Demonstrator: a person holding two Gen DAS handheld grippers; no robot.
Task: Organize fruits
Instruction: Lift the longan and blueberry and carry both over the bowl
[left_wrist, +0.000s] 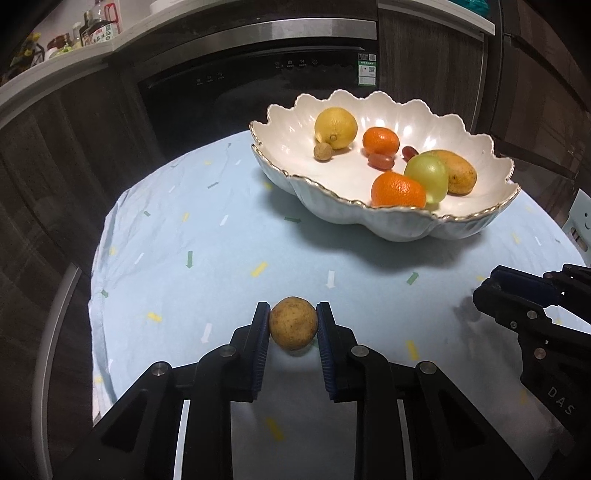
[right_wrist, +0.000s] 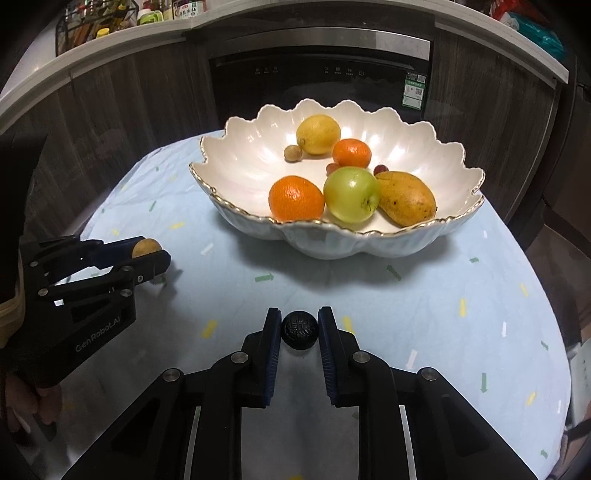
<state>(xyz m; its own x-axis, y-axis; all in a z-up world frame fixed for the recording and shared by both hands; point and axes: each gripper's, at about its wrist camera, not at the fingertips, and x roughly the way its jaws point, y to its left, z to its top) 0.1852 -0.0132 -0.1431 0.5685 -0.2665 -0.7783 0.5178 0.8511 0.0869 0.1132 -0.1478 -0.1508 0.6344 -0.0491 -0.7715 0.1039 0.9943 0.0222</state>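
Here, two black hand-held grippers with blue ribbed pads each hold a small fruit above a round table under a pale blue cloth (left_wrist: 207, 229) sprinkled with little coloured arrows. The left gripper (left_wrist: 293, 326) is closed most of the way, its pads pressing both sides of a small round tan fruit with a speckled, rough skin (left_wrist: 293, 328), which sits at the very tips of the fingers. The right gripper (right_wrist: 299, 328) is likewise nearly closed, pinching a small round black fruit with a bumpy, patterned skin (right_wrist: 299, 329) at its fingertips. Ahead of both grippers, and well apart from them, stands a wide white scalloped ceramic bowl with a gold rim (right_wrist: 236, 155). Inside it lie a yellow lemon (right_wrist: 318, 133), two oranges (right_wrist: 296, 197), a green apple (right_wrist: 351, 194), a yellow-brown mango (right_wrist: 405, 202), a small tan fruit like the held one, and some red grapes. The right gripper's view shows the left gripper off to its left, slightly ahead. Both held fruits look light and firm, with thin shells that would probably crack under a hard squeeze; being round, they could roll or pop forward out of the pads. Gripping across the widest part, as both do now, seems safest. The bowl looks heavy, stiff and breakable, so fruit should be lowered in gently rather than dropped.
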